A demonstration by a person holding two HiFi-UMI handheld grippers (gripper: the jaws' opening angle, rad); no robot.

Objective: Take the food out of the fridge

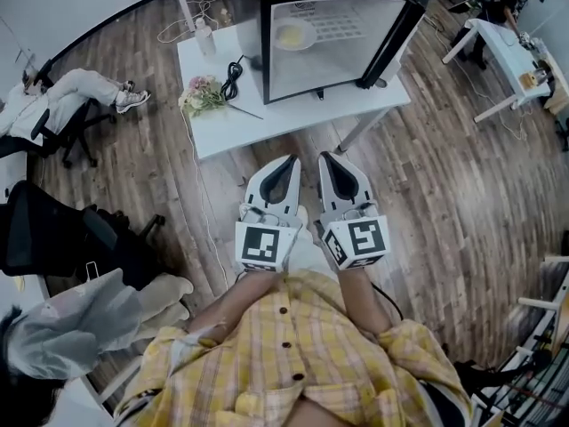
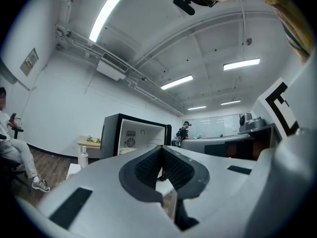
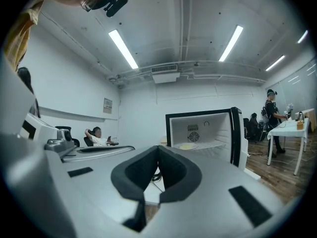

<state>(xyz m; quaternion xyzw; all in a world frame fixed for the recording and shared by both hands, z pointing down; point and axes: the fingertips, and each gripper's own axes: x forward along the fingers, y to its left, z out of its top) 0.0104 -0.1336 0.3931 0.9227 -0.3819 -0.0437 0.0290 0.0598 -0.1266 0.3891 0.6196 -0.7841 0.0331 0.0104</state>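
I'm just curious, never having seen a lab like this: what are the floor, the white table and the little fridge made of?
Floor: wood or wood-look planks, with brown grain, seams and a slight sheen. Table: smooth matte white top, probably laminate; the thin white legs look like metal. Fridge: glossy black casing; the white inside looks like moulded plastic.

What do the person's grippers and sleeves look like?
The left gripper and right gripper are white shells with black padded jaws; each carries a cube with black-and-white square markers. The person wears a yellow plaid shirt with dark buttons.
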